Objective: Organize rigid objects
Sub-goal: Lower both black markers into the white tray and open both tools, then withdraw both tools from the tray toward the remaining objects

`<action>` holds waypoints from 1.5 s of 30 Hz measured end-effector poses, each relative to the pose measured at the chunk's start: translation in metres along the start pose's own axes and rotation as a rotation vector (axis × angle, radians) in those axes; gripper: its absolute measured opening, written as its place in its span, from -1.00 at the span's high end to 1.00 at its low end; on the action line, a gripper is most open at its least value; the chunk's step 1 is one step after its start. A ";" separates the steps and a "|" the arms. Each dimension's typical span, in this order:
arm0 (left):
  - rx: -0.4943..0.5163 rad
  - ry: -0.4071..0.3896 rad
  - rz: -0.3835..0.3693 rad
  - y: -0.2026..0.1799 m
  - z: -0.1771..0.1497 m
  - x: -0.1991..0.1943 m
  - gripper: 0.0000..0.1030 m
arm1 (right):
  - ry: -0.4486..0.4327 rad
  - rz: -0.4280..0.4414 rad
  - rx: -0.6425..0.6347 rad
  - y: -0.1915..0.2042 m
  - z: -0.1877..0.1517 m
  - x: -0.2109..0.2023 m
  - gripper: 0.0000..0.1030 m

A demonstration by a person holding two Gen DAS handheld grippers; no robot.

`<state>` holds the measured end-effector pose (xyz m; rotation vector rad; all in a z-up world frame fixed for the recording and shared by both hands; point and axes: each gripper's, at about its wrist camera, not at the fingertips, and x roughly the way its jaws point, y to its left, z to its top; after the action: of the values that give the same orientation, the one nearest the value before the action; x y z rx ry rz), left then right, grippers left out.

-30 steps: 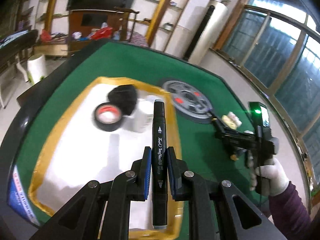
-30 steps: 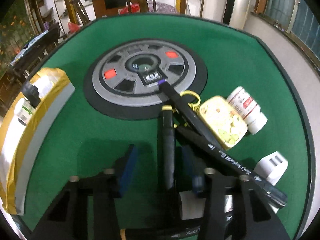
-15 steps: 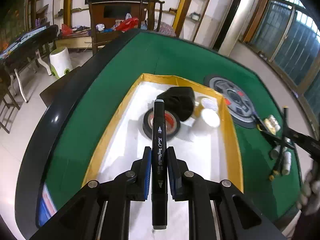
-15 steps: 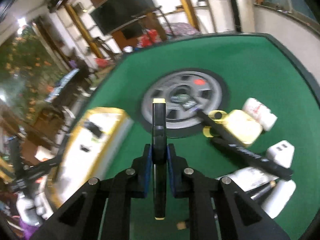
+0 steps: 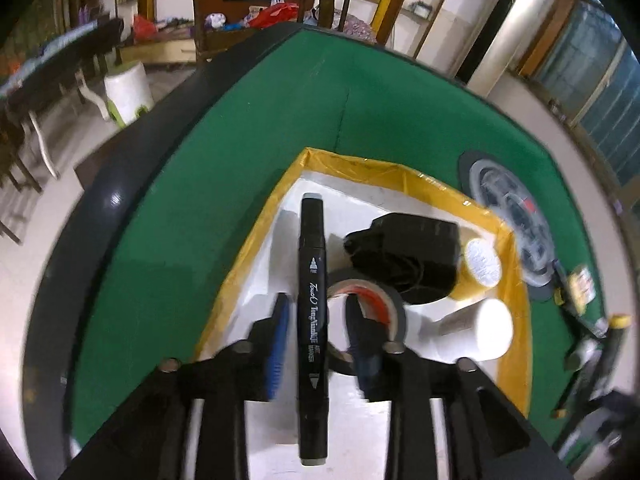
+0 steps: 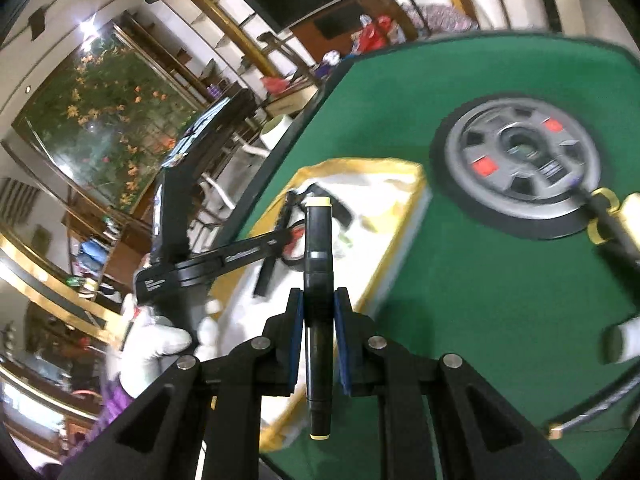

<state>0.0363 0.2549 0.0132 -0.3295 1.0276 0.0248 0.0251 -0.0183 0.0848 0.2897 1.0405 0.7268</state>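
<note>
My left gripper [image 5: 314,314] is open over the white, yellow-rimmed tray [image 5: 400,172]. A black marker [image 5: 313,320] lies between its spread jaws, free of both blue pads. In the tray are a black tape roll [image 5: 384,300], a black bundle [image 5: 404,256], a white bottle [image 5: 476,332] and a yellow container with a white lid [image 5: 482,266]. My right gripper [image 6: 317,312] is shut on a black marker with yellow caps [image 6: 317,264], held over the tray's near edge [image 6: 392,260]. The left gripper and its gloved hand [image 6: 160,336] show in the right wrist view.
A grey disc with red marks [image 6: 520,168] is set in the green table [image 6: 500,280], also visible in the left wrist view [image 5: 512,208]. More markers and small bottles [image 5: 592,340] lie at the table's right. A yellow tin [image 6: 634,216] and white bottle [image 6: 622,342] lie nearby.
My left gripper's jaws have opened, letting go of the black marker over the tray. My right gripper has picked up the yellow-capped marker and carried it left toward the tray.
</note>
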 end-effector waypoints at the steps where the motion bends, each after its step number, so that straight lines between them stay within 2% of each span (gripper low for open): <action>1: -0.006 -0.020 -0.019 0.000 -0.001 -0.003 0.19 | 0.008 0.014 0.014 0.001 0.001 0.004 0.71; 2: -0.012 -0.034 -0.025 0.001 -0.003 -0.004 0.02 | 0.017 0.033 0.034 0.002 0.002 0.011 0.71; 3: -0.022 -0.040 -0.023 0.001 -0.005 -0.004 -0.04 | 0.026 0.048 0.054 0.003 0.003 0.017 0.71; 5: -0.023 -0.059 -0.014 0.000 -0.009 -0.005 -0.06 | 0.038 0.066 0.092 0.003 0.006 0.031 0.71; 9: 0.003 -0.048 0.017 -0.007 -0.014 -0.007 -0.16 | 0.043 0.044 0.159 -0.001 0.007 0.052 0.71; 13: -0.009 -0.042 0.015 -0.008 -0.023 -0.011 -0.42 | 0.020 -0.080 0.148 -0.002 0.007 0.062 0.72; 14: 0.007 -0.040 0.030 -0.011 -0.028 -0.011 -0.44 | 0.017 -0.121 0.135 -0.001 0.007 0.062 0.72; 16: 0.057 -0.046 0.061 -0.017 -0.039 -0.014 -0.47 | 0.014 -0.149 0.122 -0.006 0.005 0.058 0.72; 17: 0.068 -0.046 0.063 -0.018 -0.043 -0.015 -0.55 | 0.011 -0.174 0.111 -0.003 0.005 0.057 0.72; 20: 0.069 -0.041 0.055 -0.017 -0.055 -0.021 -0.61 | 0.006 -0.241 0.062 0.005 0.002 0.056 0.72; 25: 0.042 -0.060 0.009 -0.011 -0.064 -0.033 -0.65 | 0.004 -0.292 0.028 0.006 0.002 0.057 0.71; 27: 0.011 -0.066 -0.023 -0.008 -0.062 -0.036 -0.65 | -0.009 -0.277 0.032 0.004 0.004 0.057 0.61; 29: -0.035 -0.063 -0.065 -0.001 -0.057 -0.040 -0.65 | -0.017 -0.241 0.041 0.003 0.004 0.055 0.41; 32: -0.078 -0.075 -0.117 0.003 -0.056 -0.049 -0.65 | -0.037 -0.235 0.027 0.006 0.007 0.051 0.29; 35: -0.061 -0.114 -0.111 -0.005 -0.059 -0.063 -0.65 | -0.094 -0.272 -0.027 0.013 0.006 0.032 0.02; 39: -0.031 -0.153 -0.136 -0.025 -0.064 -0.083 -0.64 | -0.203 -0.329 -0.093 0.013 0.000 -0.006 -0.01; 41: 0.013 -0.186 -0.145 -0.041 -0.069 -0.096 -0.64 | -0.278 -0.369 -0.119 0.009 -0.007 -0.031 -0.02; 42: 0.045 -0.204 -0.153 -0.053 -0.072 -0.104 -0.64 | -0.344 -0.406 -0.137 0.007 -0.013 -0.050 -0.03; 43: 0.069 -0.215 -0.159 -0.060 -0.074 -0.109 -0.64 | -0.397 -0.442 -0.152 0.007 -0.018 -0.063 -0.13; 44: 0.099 -0.225 -0.171 -0.069 -0.077 -0.114 -0.64 | -0.461 -0.495 -0.169 0.005 -0.025 -0.078 -0.40; 45: 0.126 -0.232 -0.181 -0.077 -0.081 -0.119 -0.64 | -0.530 -0.552 -0.183 0.002 -0.033 -0.092 -0.56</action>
<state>-0.0797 0.1745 0.0950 -0.2960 0.7624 -0.1616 -0.0319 -0.0821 0.1325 0.0218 0.5023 0.2163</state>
